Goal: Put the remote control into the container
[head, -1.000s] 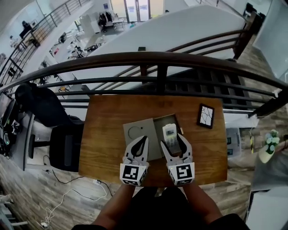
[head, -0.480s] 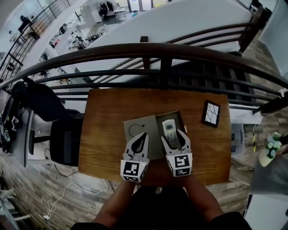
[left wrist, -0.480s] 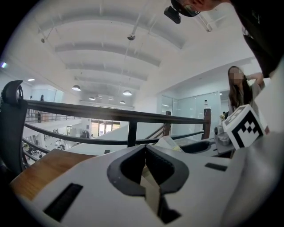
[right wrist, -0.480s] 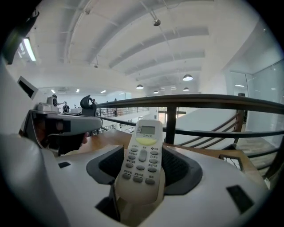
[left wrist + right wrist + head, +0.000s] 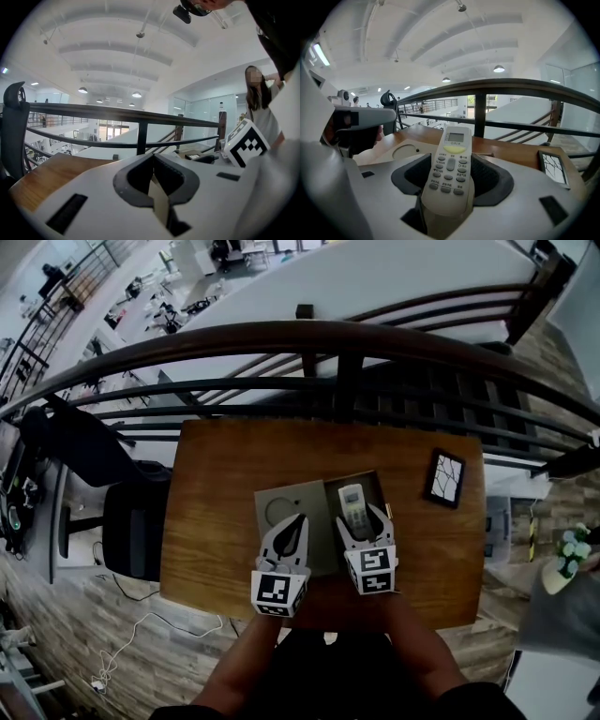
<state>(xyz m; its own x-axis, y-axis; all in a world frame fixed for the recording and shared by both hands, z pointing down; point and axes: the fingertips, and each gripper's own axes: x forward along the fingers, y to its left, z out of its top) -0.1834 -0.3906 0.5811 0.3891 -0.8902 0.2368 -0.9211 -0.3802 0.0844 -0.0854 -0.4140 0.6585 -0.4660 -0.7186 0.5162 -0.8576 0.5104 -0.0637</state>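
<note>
Two jaws of right tool [image 5: 450,165] clamp remote control [image 5: 453,138].

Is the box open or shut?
Open. The lid is swung out left of the box, whose inside shows around the remote.

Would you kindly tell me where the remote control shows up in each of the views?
Head view: the remote control is at centre, in the right gripper.
Left gripper view: not in it.
Right gripper view: the remote control is low at centre, clamped between the jaws.
Shared landmark: the dark railing.
</note>
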